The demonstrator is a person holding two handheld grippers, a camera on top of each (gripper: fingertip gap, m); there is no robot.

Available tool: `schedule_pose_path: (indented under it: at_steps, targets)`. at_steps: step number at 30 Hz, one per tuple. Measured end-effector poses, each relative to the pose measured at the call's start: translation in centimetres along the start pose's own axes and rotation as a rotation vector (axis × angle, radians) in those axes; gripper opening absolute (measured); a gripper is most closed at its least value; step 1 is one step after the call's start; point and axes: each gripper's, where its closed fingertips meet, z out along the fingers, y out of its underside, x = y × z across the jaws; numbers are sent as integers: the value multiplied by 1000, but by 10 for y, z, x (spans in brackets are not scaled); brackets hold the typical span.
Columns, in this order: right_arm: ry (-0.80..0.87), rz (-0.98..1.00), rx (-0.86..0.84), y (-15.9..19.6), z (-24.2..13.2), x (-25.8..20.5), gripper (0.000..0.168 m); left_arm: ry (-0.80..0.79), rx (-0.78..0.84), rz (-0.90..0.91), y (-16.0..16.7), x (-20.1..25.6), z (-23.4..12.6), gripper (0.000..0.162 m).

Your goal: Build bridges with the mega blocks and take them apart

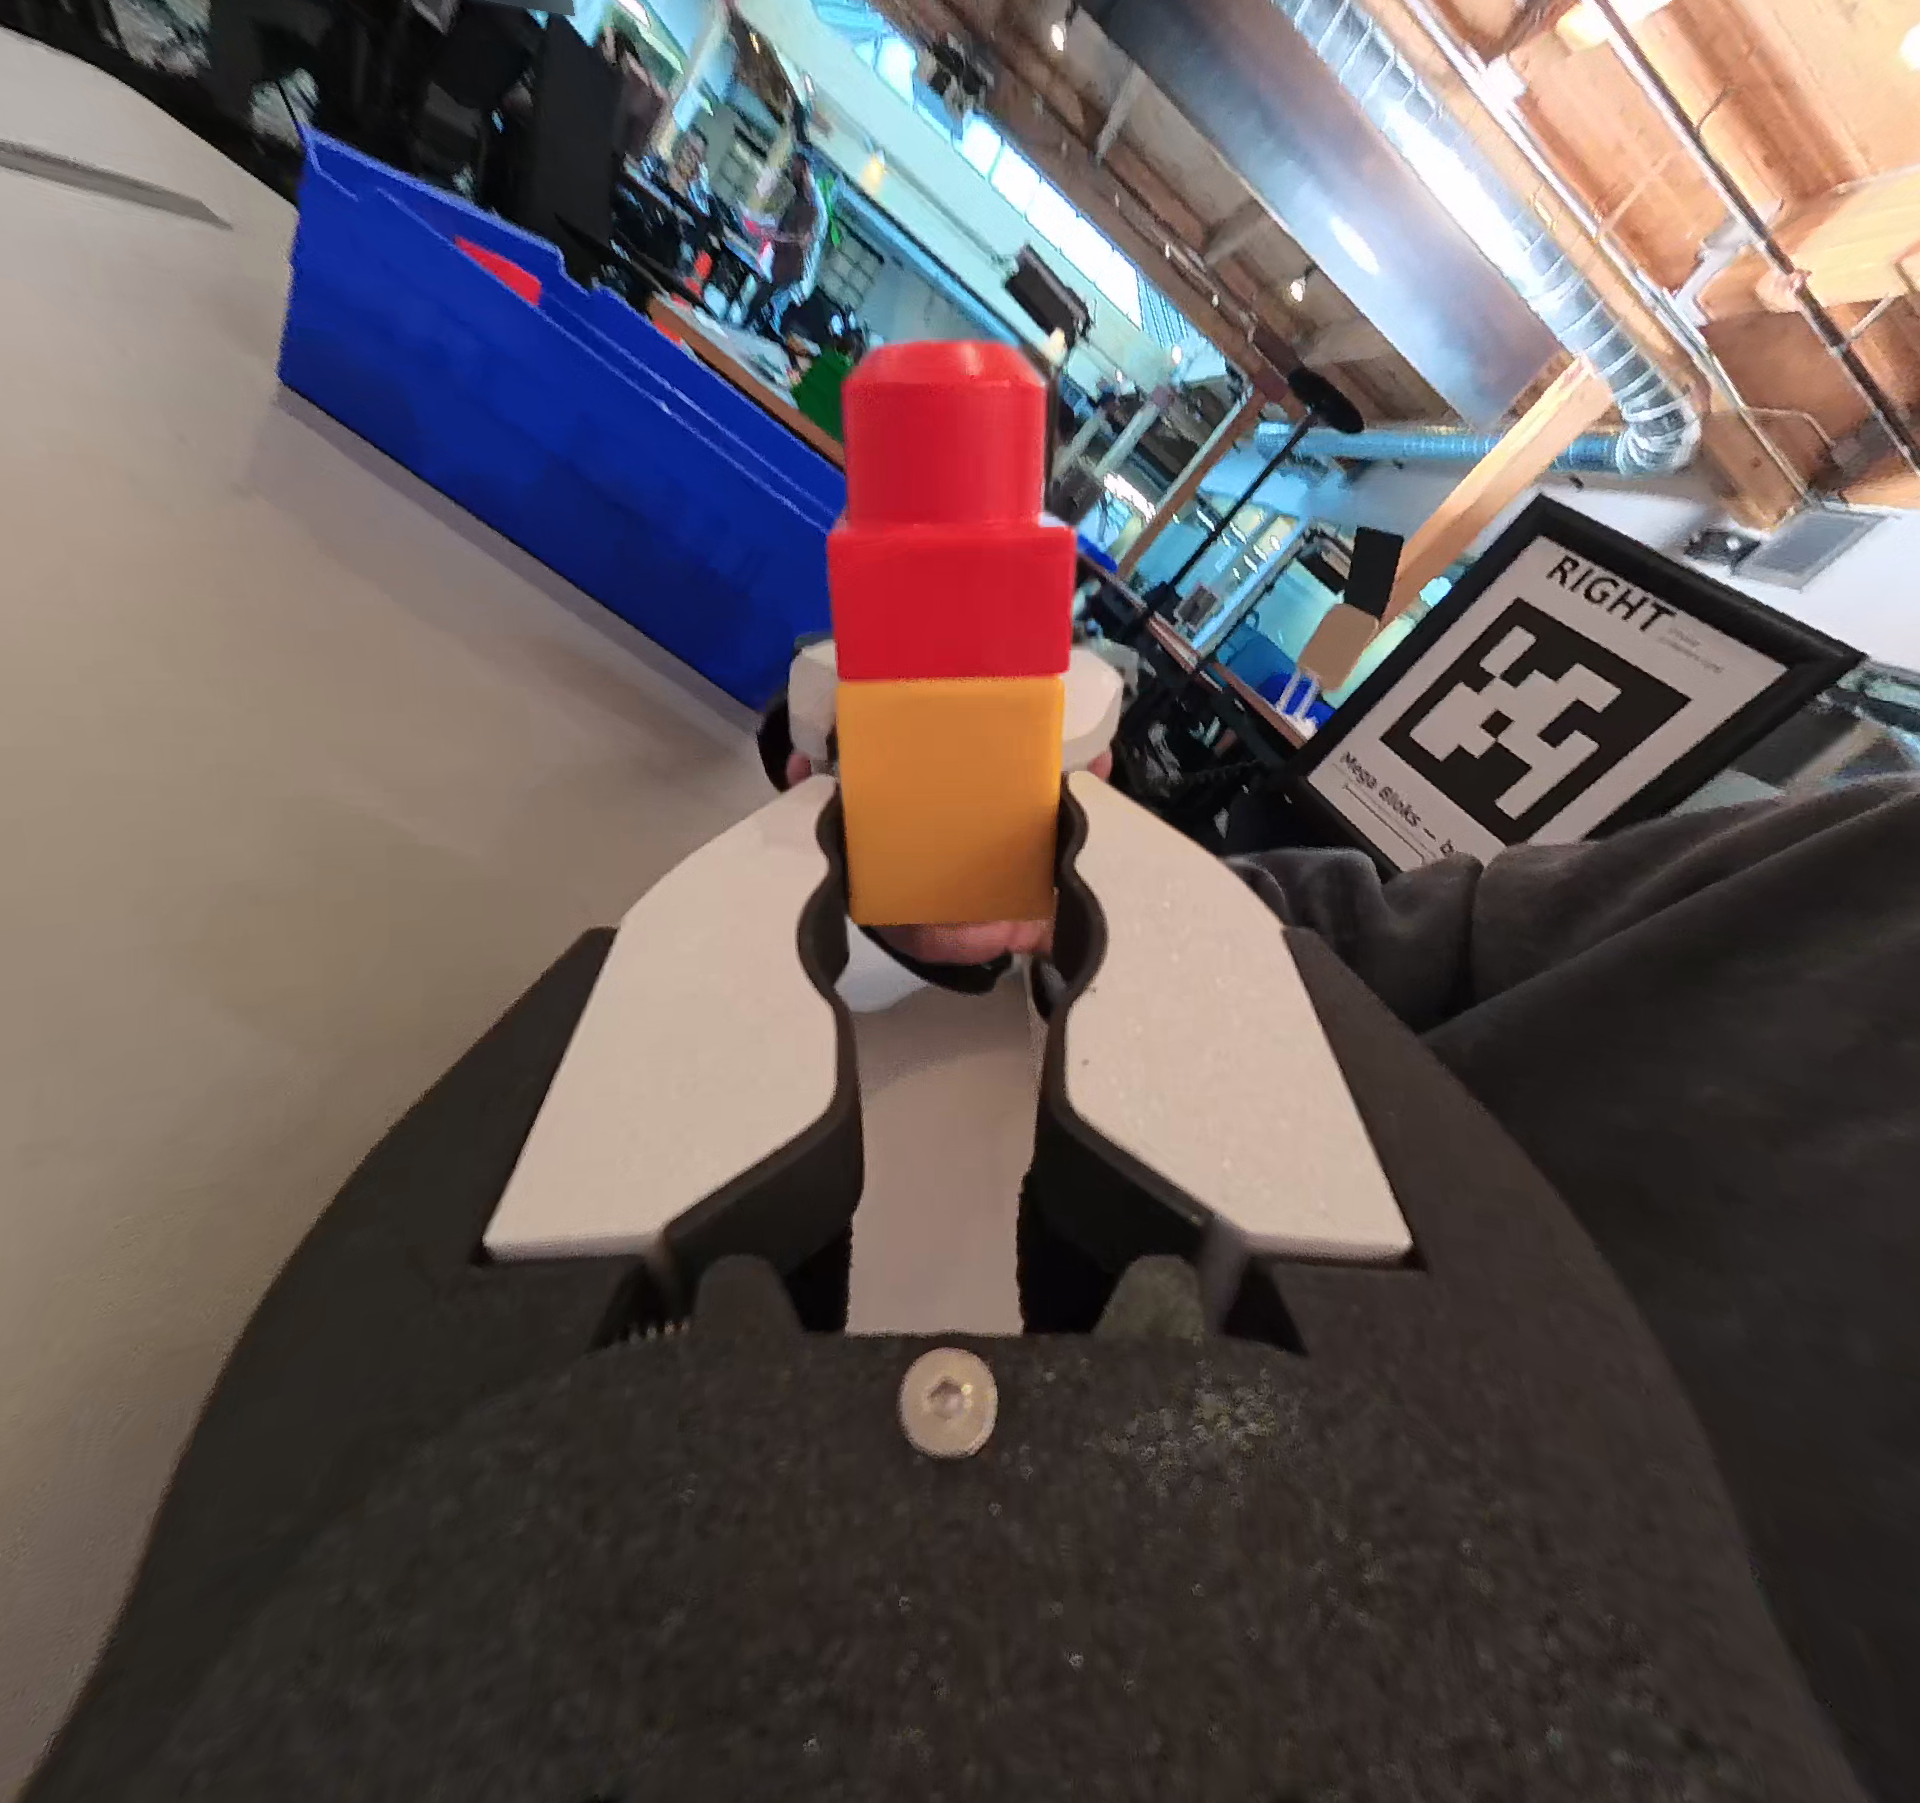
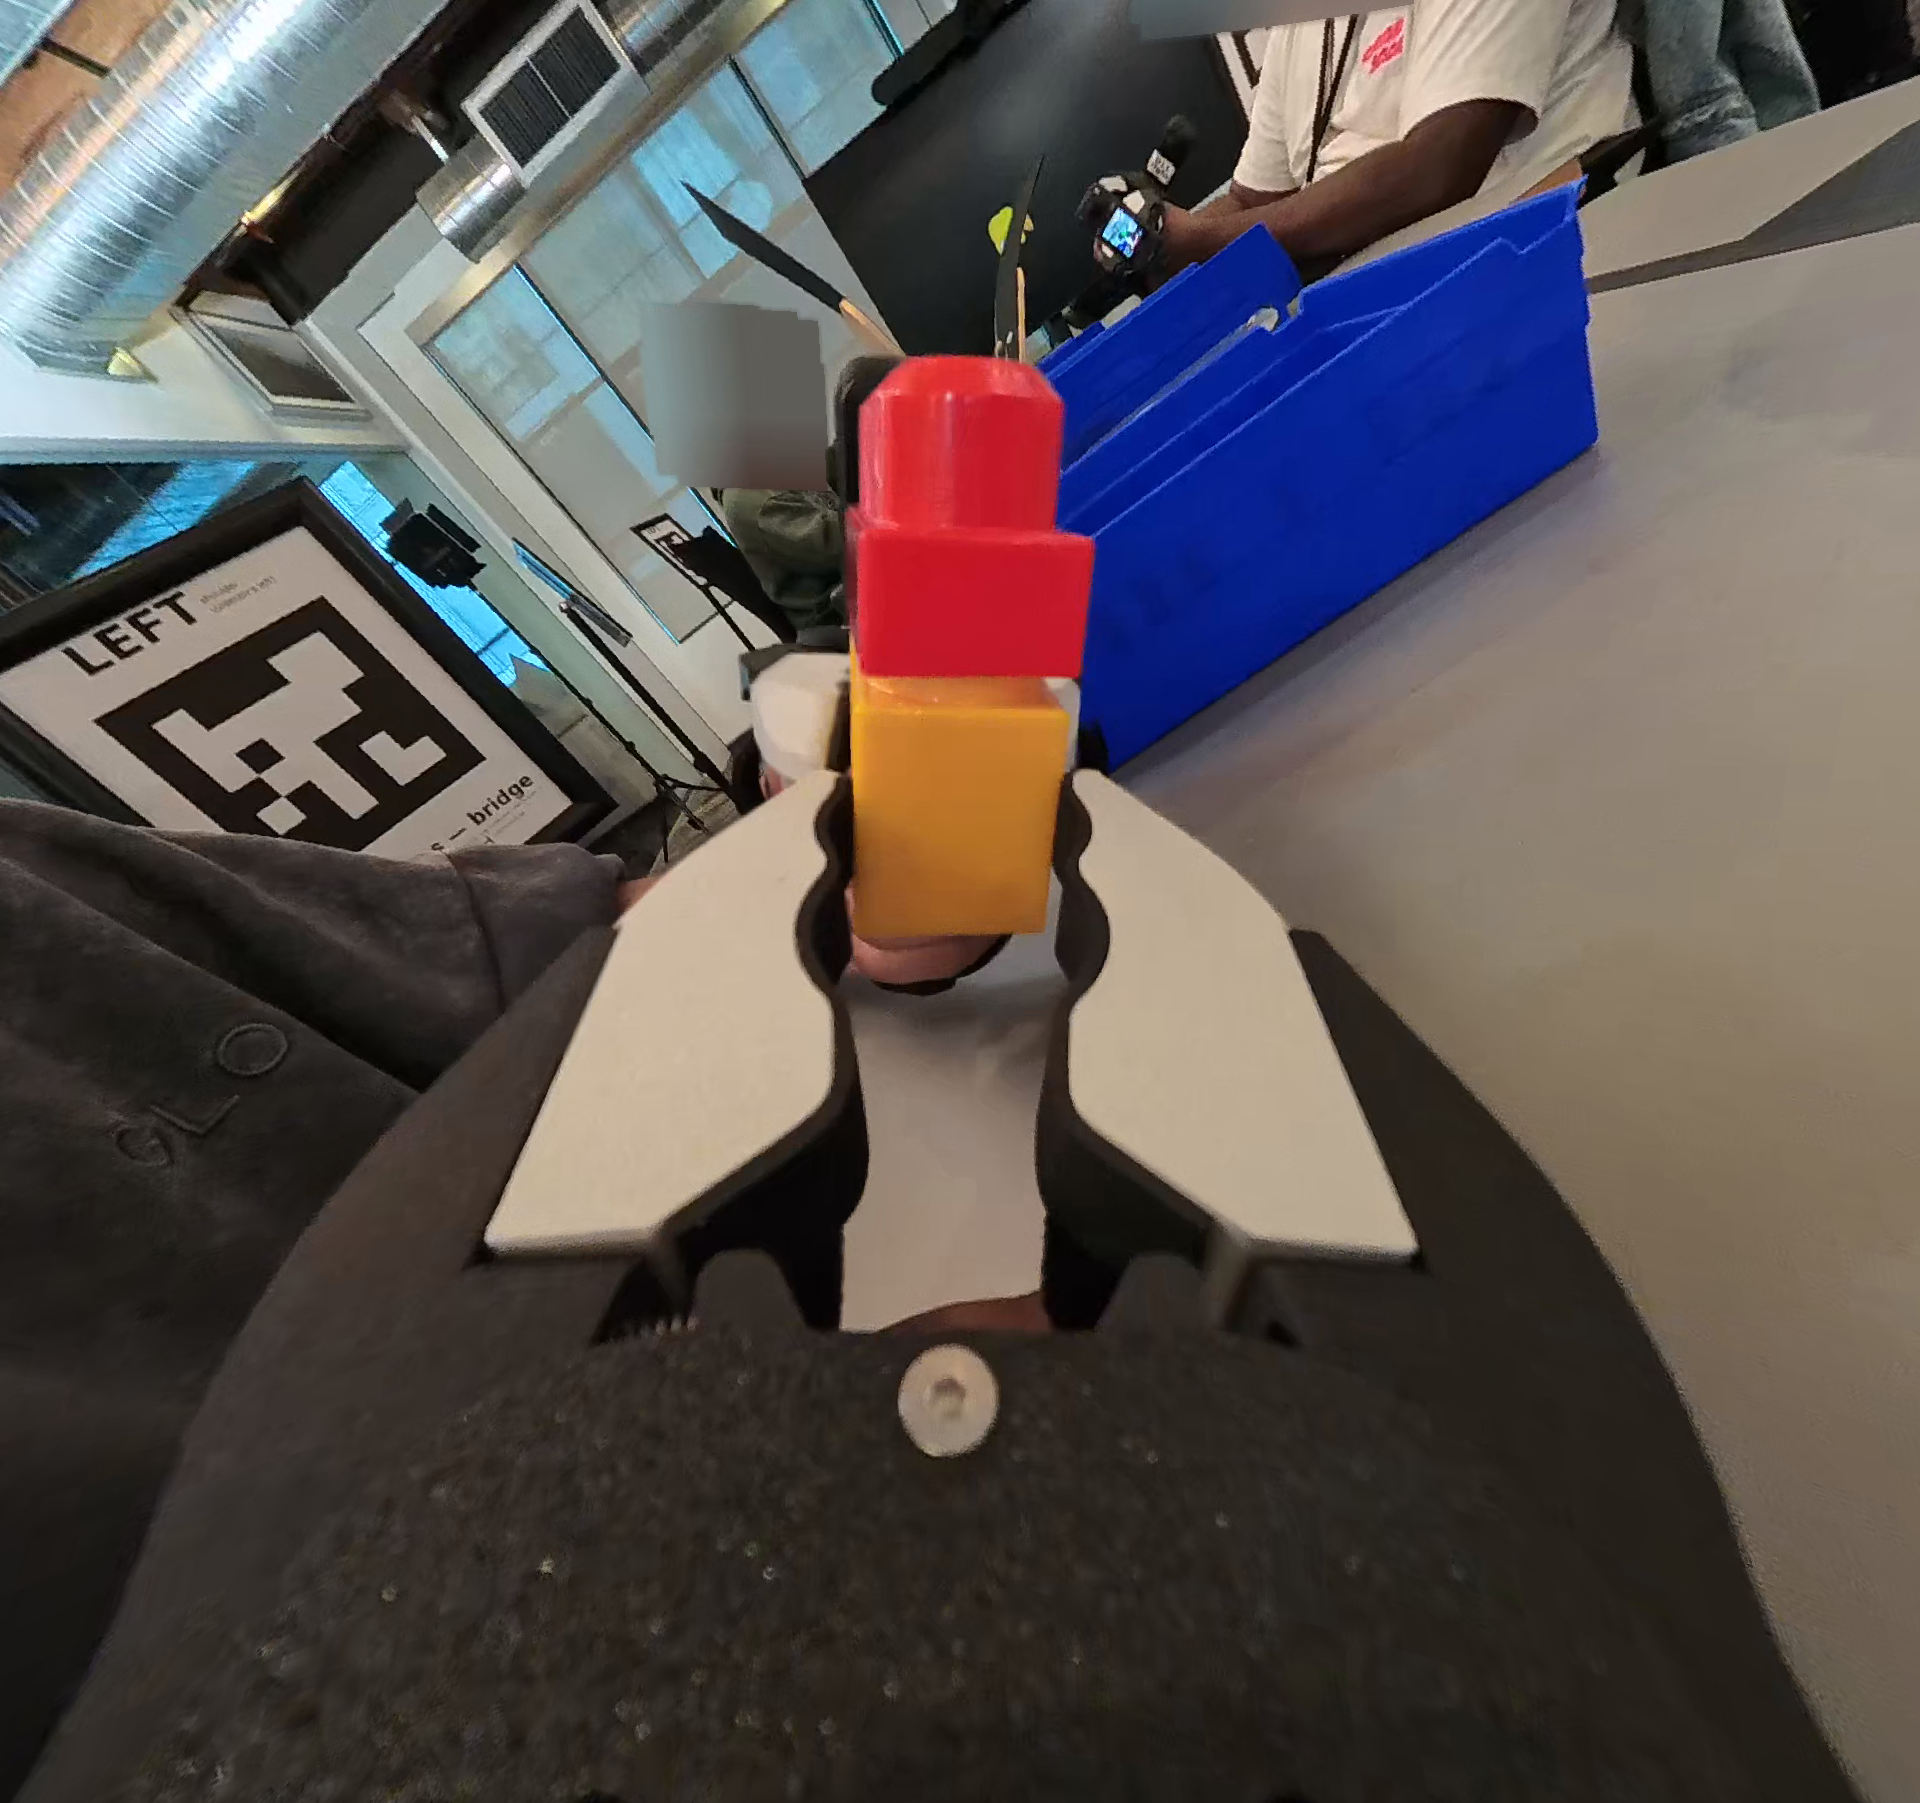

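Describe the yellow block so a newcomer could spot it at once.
Start at the big blue plastic bin on the grey table. In front of it, the right tongs clamp a two-block stack. The square yellow plastic block is the lower one, under the studded red plastic block.

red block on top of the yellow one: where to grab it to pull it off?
Grip the red block on its square lower body, across the two flat side faces, coming in from above the stud. The round stud would slip. Both grippers already clamp the yellow block, so one must let go first.
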Motion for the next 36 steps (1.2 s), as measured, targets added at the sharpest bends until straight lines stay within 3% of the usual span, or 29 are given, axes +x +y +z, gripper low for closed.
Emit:
schedule_pose_path:
  at_steps: [7, 12, 14, 17, 19, 24, 26, 29, 34, 36]
  targets:
    - [2, -29, -150, 35, 15, -5, 37, 5, 162, 6, -32, 2, -14, 36]
    - [19, -11, -123, 26, 7, 0, 37, 11, 134, 33, -35, 11, -22, 36]
    - [52, -33, -87, 10, -7, 1, 37, -80, 64, 80, -30, 6, -28, 36]
    - [223, -167, -54, -31, -48, 4, 37, -182, -73, 189, -14, 1, -37, 36]
    - [376, -235, -35, -67, -88, 5, 37, -122, -91, 187, -10, 11, -37, 36]
    - [928, -308, -99, -147, -229, 33, 37, -13, -142, 136, 3, 18, -27, 36]
    - [1164, -273, -222, -158, -285, 66, 37, -21, -173, 151, 10, 16, -22, 36]
    - [1286, -160, -480, -152, -323, 125, 37, 0, -178, 147, 10, 18, -16, 36]
    - [1129, -232, -1134, -104, -328, 198, 37, -8, -197, 165, 10, 18, -12, 36]
    - [1085, -277, -1299, -92, -330, 210, 37, -11, -207, 171, 12, 19, -11, 36]
